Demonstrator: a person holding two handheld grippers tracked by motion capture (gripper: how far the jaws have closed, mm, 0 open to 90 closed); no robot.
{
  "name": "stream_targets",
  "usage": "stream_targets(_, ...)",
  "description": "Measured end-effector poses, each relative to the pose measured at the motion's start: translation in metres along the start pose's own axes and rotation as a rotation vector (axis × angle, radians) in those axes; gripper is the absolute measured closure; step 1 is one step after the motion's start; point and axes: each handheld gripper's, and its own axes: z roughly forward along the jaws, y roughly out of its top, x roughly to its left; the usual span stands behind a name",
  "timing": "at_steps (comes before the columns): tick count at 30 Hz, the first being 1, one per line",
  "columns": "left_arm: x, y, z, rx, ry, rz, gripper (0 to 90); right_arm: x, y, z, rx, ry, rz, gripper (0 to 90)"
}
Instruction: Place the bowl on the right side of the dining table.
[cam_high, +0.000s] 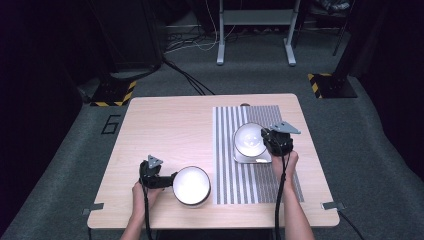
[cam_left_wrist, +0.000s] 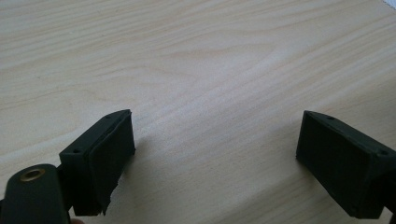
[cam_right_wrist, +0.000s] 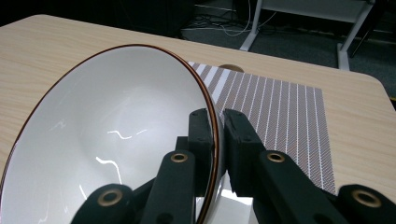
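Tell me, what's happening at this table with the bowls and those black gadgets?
A person at a light wooden table holds a hand-held gripper in each hand. The right hand-held gripper is clamped on the rim of a white bowl with a thin brown edge, one jaw inside and one outside, above a grey-and-white striped placemat and a pale square plate. The left hand-held gripper is open with only bare wood between its jaws, next to a second round white bowl near the front edge.
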Motion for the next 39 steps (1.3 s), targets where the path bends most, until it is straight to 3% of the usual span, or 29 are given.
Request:
stream_targets(18,0.000,0.000,0.000,-0.002,0.000,0.000,11.3,-0.012,-0.010,0.022,0.064,0.008,0.064,81.7)
stream_targets(39,0.000,0.000,0.000,-0.001,-0.001,0.000,11.3,-0.017,-0.020,0.042,0.135,0.009,0.092,81.5)
